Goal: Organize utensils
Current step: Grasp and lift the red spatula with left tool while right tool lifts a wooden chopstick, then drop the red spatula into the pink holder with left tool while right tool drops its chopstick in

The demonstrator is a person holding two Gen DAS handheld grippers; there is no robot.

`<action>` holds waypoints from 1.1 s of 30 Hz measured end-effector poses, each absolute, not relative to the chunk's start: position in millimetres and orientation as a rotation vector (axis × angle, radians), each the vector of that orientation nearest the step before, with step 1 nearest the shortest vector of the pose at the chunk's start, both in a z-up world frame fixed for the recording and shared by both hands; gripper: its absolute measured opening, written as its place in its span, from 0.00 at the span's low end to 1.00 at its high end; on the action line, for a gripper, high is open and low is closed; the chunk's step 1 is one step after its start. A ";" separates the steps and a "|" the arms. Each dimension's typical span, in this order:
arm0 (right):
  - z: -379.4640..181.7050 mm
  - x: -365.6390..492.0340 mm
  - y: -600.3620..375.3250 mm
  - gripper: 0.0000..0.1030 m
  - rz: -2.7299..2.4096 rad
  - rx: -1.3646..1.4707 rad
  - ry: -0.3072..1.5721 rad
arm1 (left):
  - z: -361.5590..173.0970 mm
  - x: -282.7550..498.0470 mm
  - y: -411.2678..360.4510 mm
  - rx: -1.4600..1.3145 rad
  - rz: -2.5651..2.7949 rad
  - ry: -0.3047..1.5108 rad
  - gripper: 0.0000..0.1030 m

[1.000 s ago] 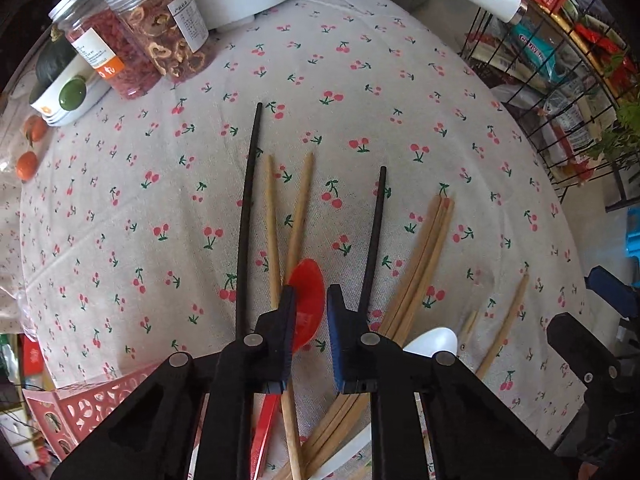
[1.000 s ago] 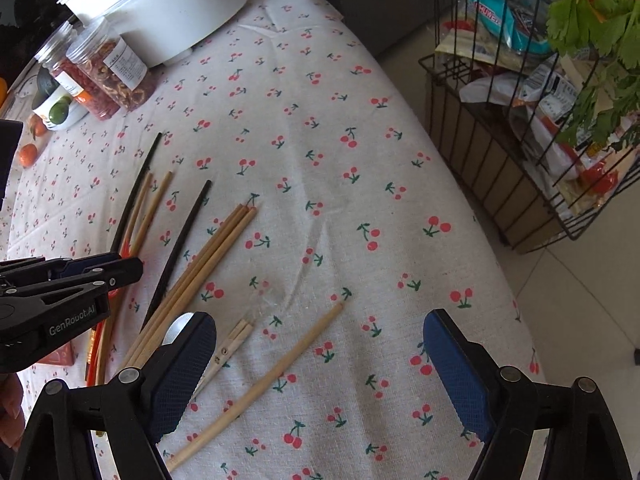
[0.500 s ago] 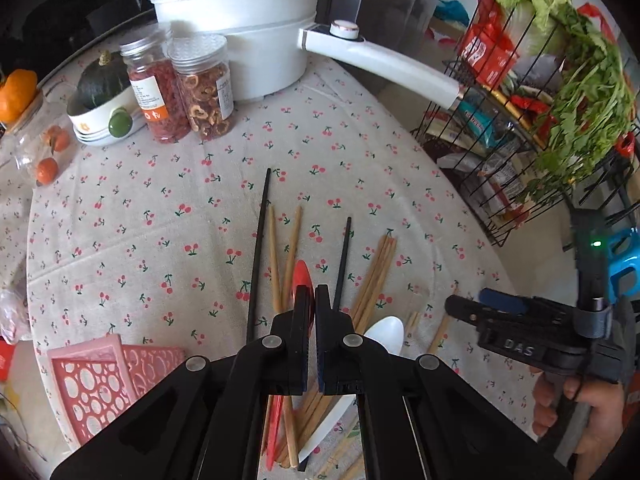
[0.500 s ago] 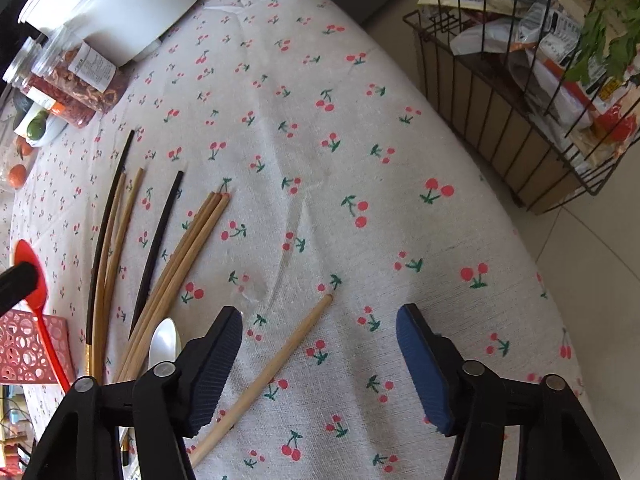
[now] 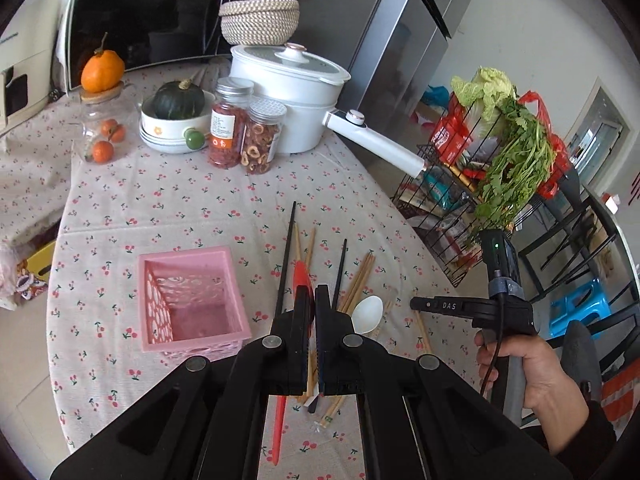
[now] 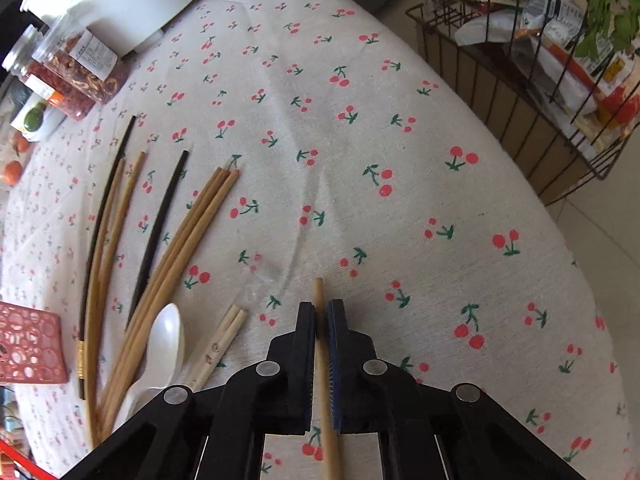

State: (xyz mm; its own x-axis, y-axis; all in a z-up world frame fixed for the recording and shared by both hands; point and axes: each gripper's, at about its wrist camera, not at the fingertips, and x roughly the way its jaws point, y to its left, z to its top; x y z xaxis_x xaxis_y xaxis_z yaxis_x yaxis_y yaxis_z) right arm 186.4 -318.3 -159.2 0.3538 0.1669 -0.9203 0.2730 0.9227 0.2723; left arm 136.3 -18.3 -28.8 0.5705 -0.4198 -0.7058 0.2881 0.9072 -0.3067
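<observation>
My left gripper (image 5: 312,300) is clamped on the red spoon (image 5: 301,276); its bowl sticks out past the fingertips and its handle hangs out below the jaws, clear of the cloth (image 5: 168,200). My right gripper (image 6: 321,316) is pinched tight on a single wooden chopstick (image 6: 319,292); the stick runs straight between the pads, its tip poking out ahead and its other end passing back under the jaws; from the left camera I see that gripper down at the cloth on the right, a hand (image 5: 532,368) around its grip.

The other utensils lie loose on the cloth to the left of that chopstick: a short pale pair (image 6: 224,340) just beside it; a white spoon (image 6: 164,344) next over, bowl up; a bundle of wooden chopsticks (image 6: 188,232) fanning away from the spoon; a black chopstick (image 6: 160,224) beside the bundle; two more wooden ones (image 6: 116,208) and a longer black one (image 6: 112,176) furthest left.

The pink basket (image 5: 160,276) stands on the cloth left of the pile, open side up; I can see nothing in it.

Further back on the table: two jars (image 5: 244,132) of dried goods, side by side; a white pot (image 5: 288,96) with a long handle behind them; a bowl (image 5: 172,128) holding a dark green squash; a glass jar (image 5: 100,132) of small oranges. A wire rack (image 5: 460,200) with greens and packets stands off the table's right edge.
</observation>
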 end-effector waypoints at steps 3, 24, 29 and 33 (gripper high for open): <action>-142.1 177.6 -317.7 0.03 -0.040 0.424 1.162 | -20.7 123.2 3.9 -0.233 -0.414 0.831 0.02; -7.9 107.3 -217.4 0.03 0.244 0.292 0.754 | 50.4 104.8 68.3 -0.285 -0.311 0.207 0.02; 2.7 105.7 -209.9 0.03 0.266 0.301 0.709 | 18.4 129.8 60.6 -0.231 -0.273 0.246 0.02; 11.5 104.1 -205.9 0.03 0.281 0.309 0.678 | -7.0 145.1 56.8 -0.206 -0.254 0.318 0.02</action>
